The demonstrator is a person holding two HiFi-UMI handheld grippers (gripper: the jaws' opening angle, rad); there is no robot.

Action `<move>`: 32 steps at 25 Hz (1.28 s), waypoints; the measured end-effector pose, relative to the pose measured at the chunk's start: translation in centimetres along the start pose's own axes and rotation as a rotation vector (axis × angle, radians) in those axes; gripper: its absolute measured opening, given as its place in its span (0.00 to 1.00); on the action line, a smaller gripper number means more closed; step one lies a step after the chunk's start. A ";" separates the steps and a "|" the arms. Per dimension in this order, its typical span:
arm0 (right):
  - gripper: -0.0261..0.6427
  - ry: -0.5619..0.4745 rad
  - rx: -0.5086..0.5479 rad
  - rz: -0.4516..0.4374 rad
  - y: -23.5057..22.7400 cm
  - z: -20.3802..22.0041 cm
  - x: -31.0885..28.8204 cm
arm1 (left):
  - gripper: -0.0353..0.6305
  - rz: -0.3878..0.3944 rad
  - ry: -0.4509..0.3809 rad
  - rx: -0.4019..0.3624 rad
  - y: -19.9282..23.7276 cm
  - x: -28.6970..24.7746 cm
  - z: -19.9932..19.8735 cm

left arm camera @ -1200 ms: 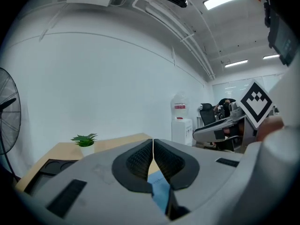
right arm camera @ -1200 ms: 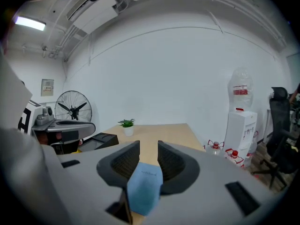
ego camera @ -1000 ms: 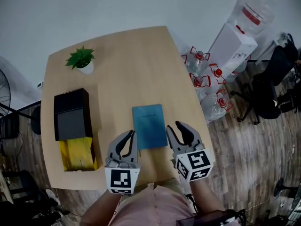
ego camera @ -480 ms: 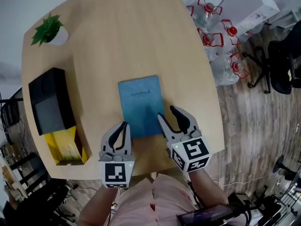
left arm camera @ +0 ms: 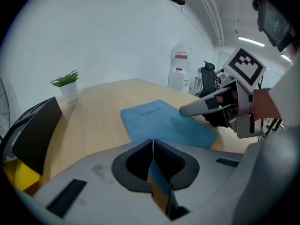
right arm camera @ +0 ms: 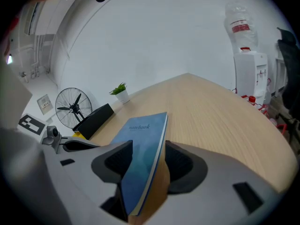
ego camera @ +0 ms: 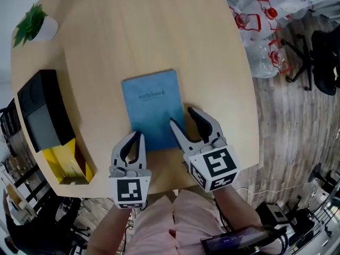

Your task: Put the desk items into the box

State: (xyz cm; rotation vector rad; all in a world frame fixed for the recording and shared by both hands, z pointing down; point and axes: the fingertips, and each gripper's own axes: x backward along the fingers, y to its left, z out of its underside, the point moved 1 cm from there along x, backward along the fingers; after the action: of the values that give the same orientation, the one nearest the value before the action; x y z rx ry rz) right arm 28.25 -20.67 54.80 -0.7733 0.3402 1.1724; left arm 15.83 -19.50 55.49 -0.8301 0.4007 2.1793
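Note:
A blue notebook (ego camera: 150, 107) lies flat on the wooden desk (ego camera: 159, 31). My right gripper (ego camera: 181, 117) is open and straddles the notebook's near right edge, one finger over the cover and the other over bare desk beside it. In the right gripper view the notebook (right arm camera: 140, 144) runs edge-on between the parted jaws of the right gripper (right arm camera: 146, 150). My left gripper (ego camera: 138, 135) is shut and empty, just off the notebook's near left corner. A black box (ego camera: 42, 110) with a yellow inside (ego camera: 69, 164) stands at the desk's left edge.
A small potted plant (ego camera: 32, 24) sits at the far left corner. Water bottles (ego camera: 255, 20) and an office chair (ego camera: 325, 52) stand on the floor to the right. A fan (right arm camera: 72, 108) and a water dispenser (right arm camera: 246, 64) show in the right gripper view.
The head view has closed in on the desk. My right gripper has moved forward over the notebook's near right edge. The left gripper has stayed by the near left corner.

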 end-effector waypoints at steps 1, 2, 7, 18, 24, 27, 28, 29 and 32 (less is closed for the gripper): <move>0.37 0.007 -0.001 -0.004 0.1 0.0 -0.1 | 0.08 0.001 0.007 0.001 0.1 -0.1 0.2; 0.37 0.017 -0.001 -0.006 0.2 0.0 -0.2 | 0.08 0.001 0.011 0.004 0.1 -0.2 0.4; 0.41 0.096 0.009 0.001 0.4 0.6 -1.0 | 0.08 0.000 0.000 0.027 0.1 -0.3 0.5; 0.48 0.120 -0.124 -0.043 0.9 0.5 -1.5 | 0.08 0.016 -0.026 0.101 0.4 -0.2 0.7; 0.42 0.120 -0.175 -0.059 0.8 0.4 -1.5 | 0.08 0.031 -0.018 0.101 0.2 -0.3 0.6; 0.44 0.115 -0.218 -0.102 1.2 0.3 -1.3 | 0.08 0.028 -0.021 0.091 0.4 -0.2 0.7; 0.44 0.109 -0.237 -0.117 1.2 0.1 -1.2 | 0.08 0.025 -0.020 0.092 0.4 -0.2 0.7; 0.44 0.101 -0.250 -0.130 1.3 -0.1 -1.0 | 0.08 0.021 -0.017 0.094 0.5 -0.2 0.6; 0.44 0.070 -0.248 -0.154 1.8 -0.8 -0.4 | 0.08 0.029 -0.021 0.101 0.5 -0.2 0.7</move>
State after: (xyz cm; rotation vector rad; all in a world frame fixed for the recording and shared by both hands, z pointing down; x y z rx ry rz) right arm 26.58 -21.18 53.86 -1.0401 0.1905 1.0553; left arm 15.30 -19.58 56.16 -0.7501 0.5112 2.1735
